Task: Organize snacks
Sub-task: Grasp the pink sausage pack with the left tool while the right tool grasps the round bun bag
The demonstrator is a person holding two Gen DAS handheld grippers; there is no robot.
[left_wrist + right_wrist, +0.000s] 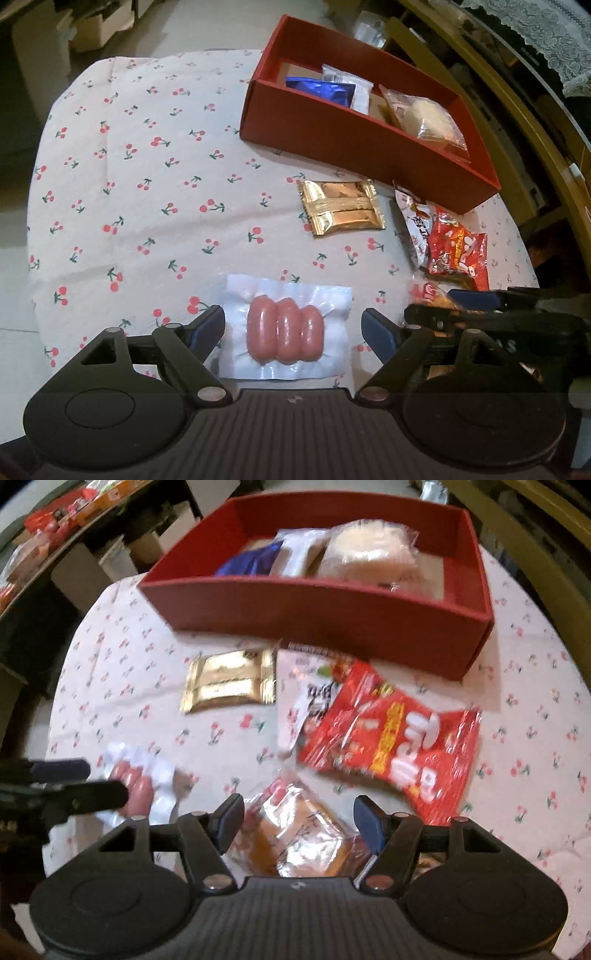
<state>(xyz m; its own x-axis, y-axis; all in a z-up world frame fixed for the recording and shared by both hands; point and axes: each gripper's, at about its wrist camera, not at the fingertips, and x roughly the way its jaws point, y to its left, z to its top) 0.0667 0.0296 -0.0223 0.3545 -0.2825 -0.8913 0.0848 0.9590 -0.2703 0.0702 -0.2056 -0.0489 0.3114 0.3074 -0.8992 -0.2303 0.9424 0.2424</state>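
Left wrist view: my left gripper (293, 326) hangs over the sausage pack (284, 332), jaws spread wide, one pad on either side of the pack, neither pressing it. The pack lies flat on the cherry-print cloth (147, 177), well short of the red box (354, 144), on its near side. Inside the box I count three wrapped snacks: a blue packet (321, 90), a white packet (349, 86) against it, and a clear-wrapped pale cake (428, 120) at the end further right. Just in front of the box: a gold packet (341, 206) and a red bag (458, 253) overlapping a white-and-red one (412, 221). My right gripper (476, 302) enters at the right edge, over another wrapper.

Right wrist view, some blur: my right gripper (299, 818) is parted too, straddling a clear-wrapped brown pastry (299, 834) on the cloth, near side of the box; I cannot see the pads pinching it. The box shows the same three items, with bare floor on the right.

Judgement: task roughly under half done. Three in, five still out: sausages, pastry, gold packet, red bag, white-and-red bag. Both grasps yet to be closed.
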